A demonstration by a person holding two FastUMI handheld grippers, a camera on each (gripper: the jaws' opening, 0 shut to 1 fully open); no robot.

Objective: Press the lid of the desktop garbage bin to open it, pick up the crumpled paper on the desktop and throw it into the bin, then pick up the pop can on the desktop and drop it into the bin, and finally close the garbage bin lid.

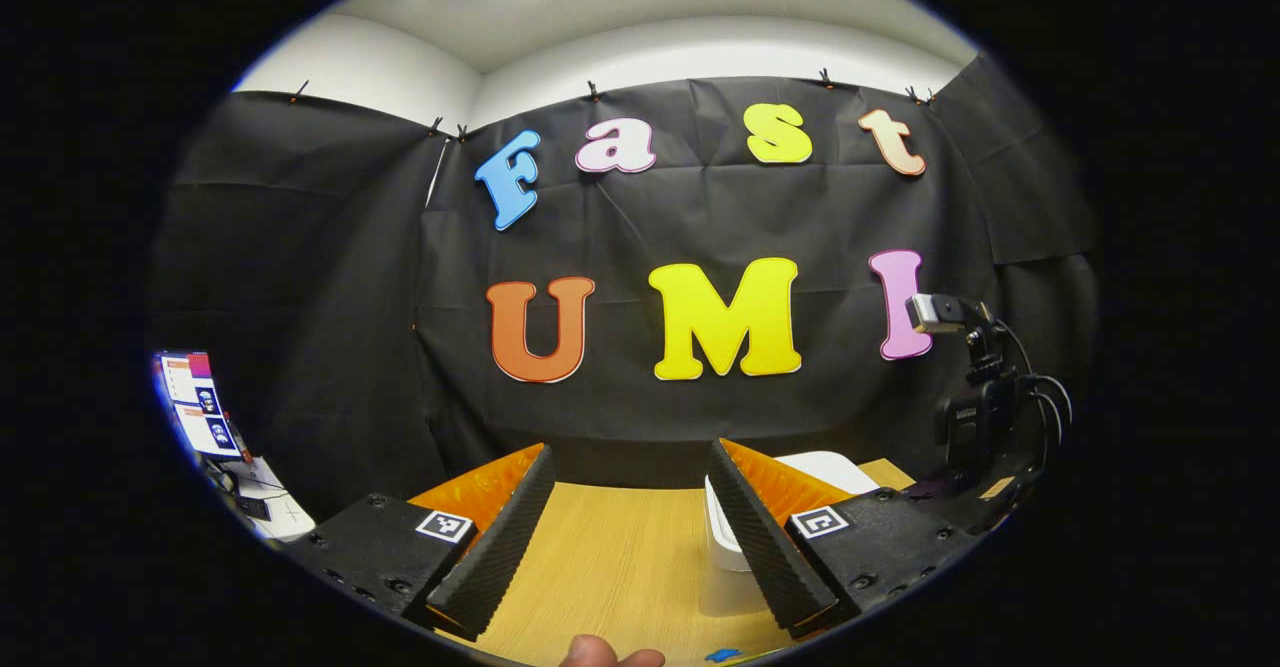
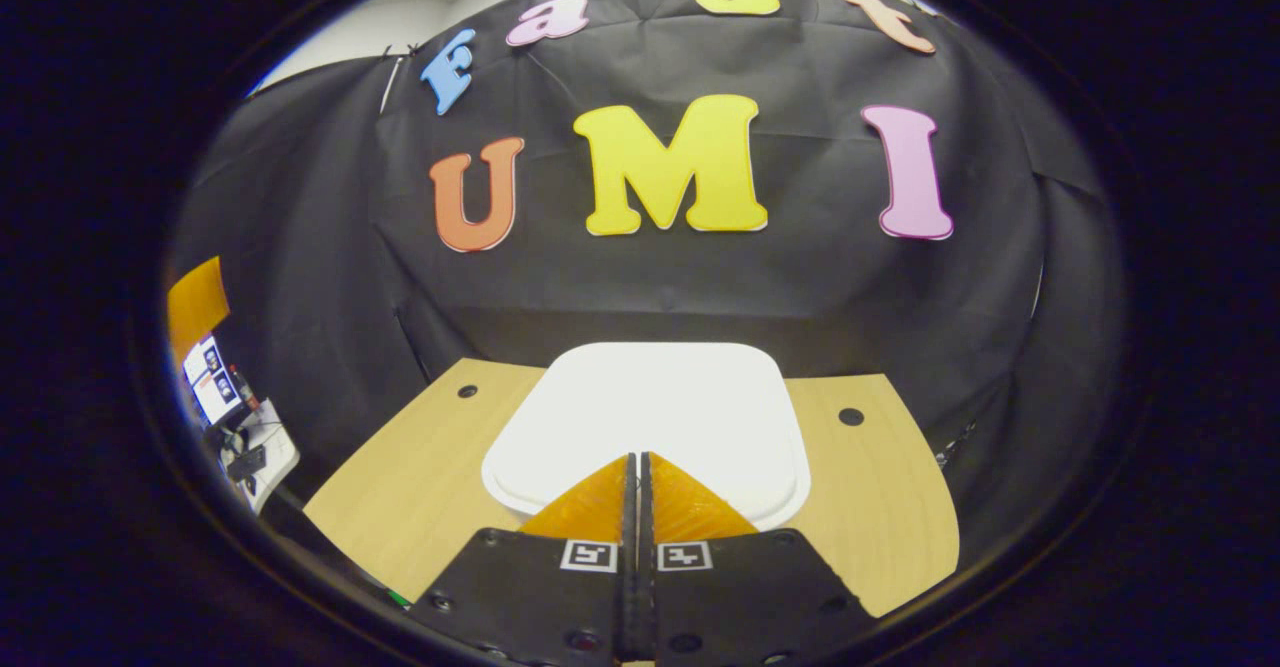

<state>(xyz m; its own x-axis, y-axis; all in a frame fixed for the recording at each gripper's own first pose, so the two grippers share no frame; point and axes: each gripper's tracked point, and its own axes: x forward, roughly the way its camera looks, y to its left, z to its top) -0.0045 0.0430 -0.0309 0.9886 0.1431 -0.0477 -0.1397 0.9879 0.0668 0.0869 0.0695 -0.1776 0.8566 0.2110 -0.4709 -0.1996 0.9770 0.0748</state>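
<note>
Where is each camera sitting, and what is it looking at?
Left gripper view: rides on the left gripper, low above the wooden table, facing the black cloth wall; its own two fingers stand wide apart, and a fingertip of the person peeks in at the bottom edge.
Right gripper view: rides on the right gripper, looking down over the closed white bin lid; its own fingers are pressed together, over the lid's near edge.
Both share: the white bin, the table and the cloth wall.

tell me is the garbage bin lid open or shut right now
Shut. In the right gripper view the white lid lies flat across the bin top, no opening showing, with the closed right gripper over its near edge.
</note>
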